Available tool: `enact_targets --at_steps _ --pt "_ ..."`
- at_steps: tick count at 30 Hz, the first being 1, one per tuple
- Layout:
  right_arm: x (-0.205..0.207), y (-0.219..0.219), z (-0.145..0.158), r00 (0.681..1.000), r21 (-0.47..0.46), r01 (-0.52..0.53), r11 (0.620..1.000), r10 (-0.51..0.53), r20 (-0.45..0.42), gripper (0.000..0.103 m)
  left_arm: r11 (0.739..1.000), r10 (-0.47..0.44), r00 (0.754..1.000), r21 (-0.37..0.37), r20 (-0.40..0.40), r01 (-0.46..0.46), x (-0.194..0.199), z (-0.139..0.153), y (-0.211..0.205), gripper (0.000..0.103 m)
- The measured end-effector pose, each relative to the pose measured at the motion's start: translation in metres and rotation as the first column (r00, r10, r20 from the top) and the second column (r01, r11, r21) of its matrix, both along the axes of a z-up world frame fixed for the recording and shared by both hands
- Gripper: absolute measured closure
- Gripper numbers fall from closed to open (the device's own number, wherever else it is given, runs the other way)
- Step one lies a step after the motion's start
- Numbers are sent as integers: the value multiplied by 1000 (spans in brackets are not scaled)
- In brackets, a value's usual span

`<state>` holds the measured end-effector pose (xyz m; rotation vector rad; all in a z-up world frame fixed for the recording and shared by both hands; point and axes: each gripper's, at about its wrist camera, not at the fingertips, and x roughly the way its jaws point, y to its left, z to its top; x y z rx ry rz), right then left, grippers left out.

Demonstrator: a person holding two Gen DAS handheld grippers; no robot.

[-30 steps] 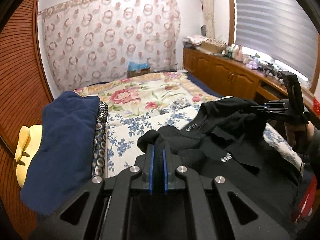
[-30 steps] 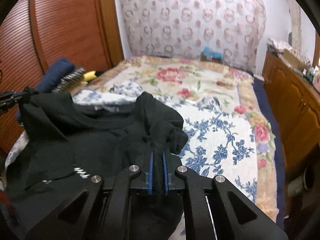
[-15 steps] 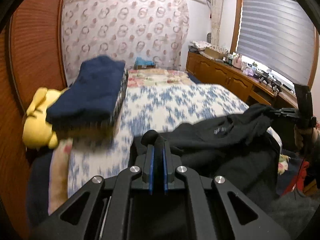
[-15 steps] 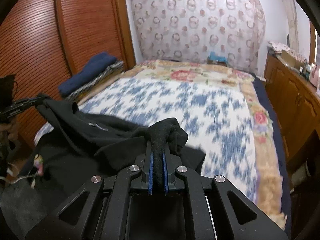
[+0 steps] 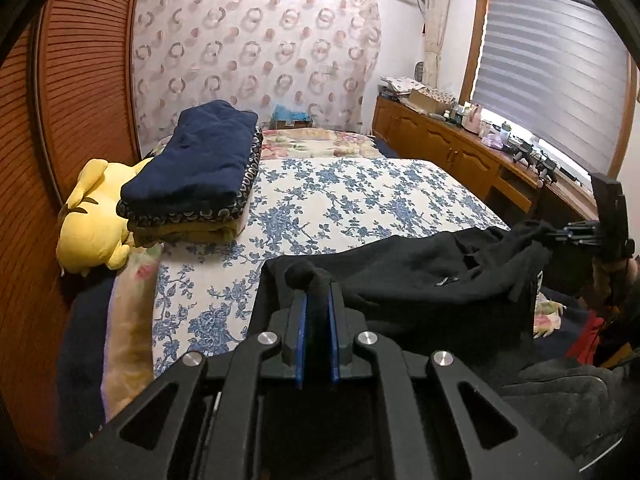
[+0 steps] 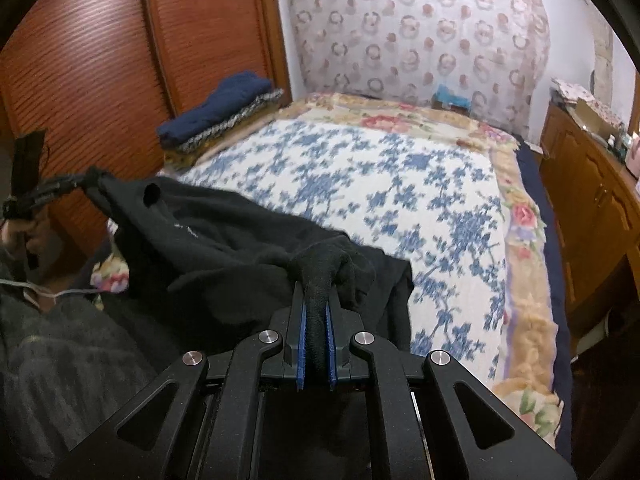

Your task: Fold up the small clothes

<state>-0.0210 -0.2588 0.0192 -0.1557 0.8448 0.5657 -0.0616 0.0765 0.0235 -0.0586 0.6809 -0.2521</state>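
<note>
A black garment (image 5: 420,272) is stretched in the air between both grippers at the near end of the bed, and its lower part hangs down. My left gripper (image 5: 316,300) has a bunched corner of it between its blue pads; the jaws are opening a little, with the cloth still filling the gap. In the right wrist view, my right gripper (image 6: 316,296) is shut on the other corner of the black garment (image 6: 208,240). Each gripper shows in the other's view, the right gripper (image 5: 560,236) at the right and the left gripper (image 6: 80,182) at the left, each held by a hand.
The bed (image 5: 340,200) has a blue-flowered sheet over a floral blanket. A stack of folded clothes (image 5: 200,168) topped by a navy one lies on its left side, beside a yellow plush toy (image 5: 88,216). A wooden wardrobe door (image 5: 80,80) stands left; low wooden cabinets (image 5: 460,152) stand right.
Both grippers have pulled back toward the near end of the bed with the garment. It was spread over the sheet and now hangs between them off the edge.
</note>
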Motion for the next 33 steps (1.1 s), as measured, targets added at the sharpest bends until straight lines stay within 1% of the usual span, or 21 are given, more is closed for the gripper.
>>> enact_targets --at_steps 2,3,4,5,6,8,9,10,11,12,13,15,18,21,25,28,33 --pt "1 1 -7 1000 -3 0 1000 0 -17 94 1000 11 1000 27 12 -12 1 1 -1 89" --pt "1 -1 -8 1000 -6 9 1000 -9 -19 90 999 18 1000 36 20 -19 0 3 -1 86" --pt "2 -2 -8 1000 -11 19 1000 -19 -18 86 999 24 999 44 32 -25 0 5 0 78" --pt "3 -4 -7 999 -13 29 999 -29 -14 84 998 26 999 49 41 -28 0 7 1 75" --pt "3 -6 -4 1000 -7 30 1000 -30 -5 82 998 29 999 53 45 -31 2 8 2 69" --pt "3 -9 4 1000 13 28 1000 -28 12 75 997 37 998 60 48 -40 9 9 4 67" --pt "3 -10 7 999 12 32 999 -32 21 69 997 40 998 63 47 -43 14 8 4 65" --pt "4 -11 10 999 10 37 999 -38 34 66 997 39 998 64 44 -42 19 7 5 60" --pt "5 -12 12 998 11 42 999 -42 44 65 997 35 999 64 39 -37 26 4 5 55" --pt "8 -12 13 998 11 49 999 -50 50 63 997 34 999 64 30 -36 33 1 6 47" --pt "12 -12 12 997 5 61 998 -62 55 60 997 36 999 66 20 -37 41 -4 6 45" --pt "20 -12 7 995 -5 77 997 -77 59 57 997 31 1000 69 -6 -30 58 -15 5 44" --pt "40 -12 -9 994 -13 102 995 -101 41 51 997 27 999 69 -41 -24 80 -31 3 44" --pt "61 -13 -28 992 -16 126 992 -126 17 49 997 32 997 66 -70 -28 95 -43 1 44" --pt "81 -16 -45 988 3 155 988 -155 -11 46 997 36 992 72 -119 -28 116 -61 0 44" --pt "92 -18 -58 984 12 173 985 -173 -40 45 997 40 987 73 -157 -29 126 -73 1 44" --pt "100 -19 -73 980 4 189 982 -188 -70 43 995 53 979 91 -197 -35 131 -90 3 44"
